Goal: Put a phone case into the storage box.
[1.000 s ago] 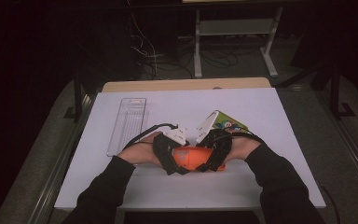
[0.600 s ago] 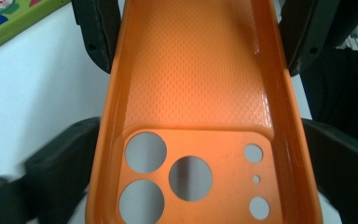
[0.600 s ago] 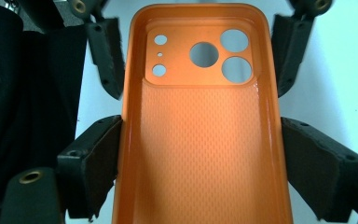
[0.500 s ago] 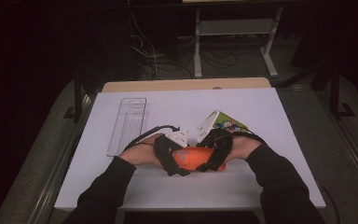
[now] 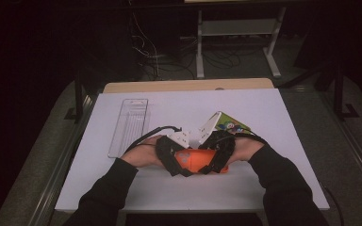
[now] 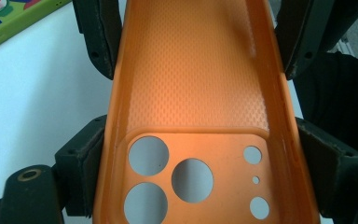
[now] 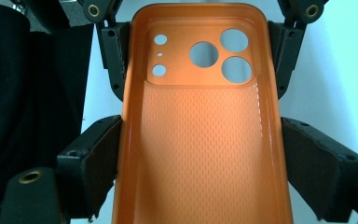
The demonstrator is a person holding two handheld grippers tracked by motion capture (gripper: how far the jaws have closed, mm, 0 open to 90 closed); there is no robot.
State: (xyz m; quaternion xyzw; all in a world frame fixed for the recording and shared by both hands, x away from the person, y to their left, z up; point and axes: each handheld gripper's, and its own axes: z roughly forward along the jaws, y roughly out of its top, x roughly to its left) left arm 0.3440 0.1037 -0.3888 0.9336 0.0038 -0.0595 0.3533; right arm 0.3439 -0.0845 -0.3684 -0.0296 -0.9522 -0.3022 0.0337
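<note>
Left gripper view: left gripper (image 6: 193, 154) has just closed onto the orange phone case (image 6: 196, 88); right gripper (image 7: 198, 168) clamps its other end.

The orange phone case (image 5: 199, 161) is an empty shell, seen from its open inner side. Its floor carries a fine woven-looking texture, and raised walls with rounded corners run all round it. At one end a smooth, slightly raised panel (image 7: 204, 55) holds three large round holes and three small ones. The case lies lengthwise across the near middle of the white board (image 5: 283, 117), just in front of a green picture card (image 5: 231, 126), and its camera-hole end (image 6: 191, 182) points toward the left side of the board.
</note>
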